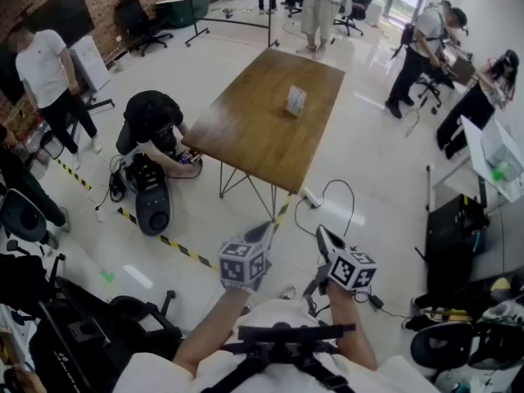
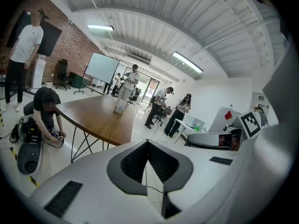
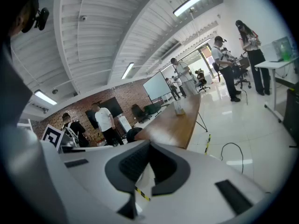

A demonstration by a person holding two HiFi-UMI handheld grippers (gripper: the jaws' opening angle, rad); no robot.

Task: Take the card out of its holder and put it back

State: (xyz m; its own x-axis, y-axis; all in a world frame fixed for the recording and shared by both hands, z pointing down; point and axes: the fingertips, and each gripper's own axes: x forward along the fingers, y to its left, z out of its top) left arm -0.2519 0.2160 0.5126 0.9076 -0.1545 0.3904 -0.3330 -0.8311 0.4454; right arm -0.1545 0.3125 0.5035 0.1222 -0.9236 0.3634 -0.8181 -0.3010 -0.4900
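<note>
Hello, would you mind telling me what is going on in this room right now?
A person stands back from the brown wooden table, holding a white claw in each hand. The left claw and right claw are both shut and empty, pointing toward the table. The small pale upright card holder stands untouched on the tabletop, so the card work has not begun. A person in black crouches beside the table.

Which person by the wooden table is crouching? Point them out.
The person in black at the table's left edge, bent over floor equipment; the person at its far end stands.
</note>
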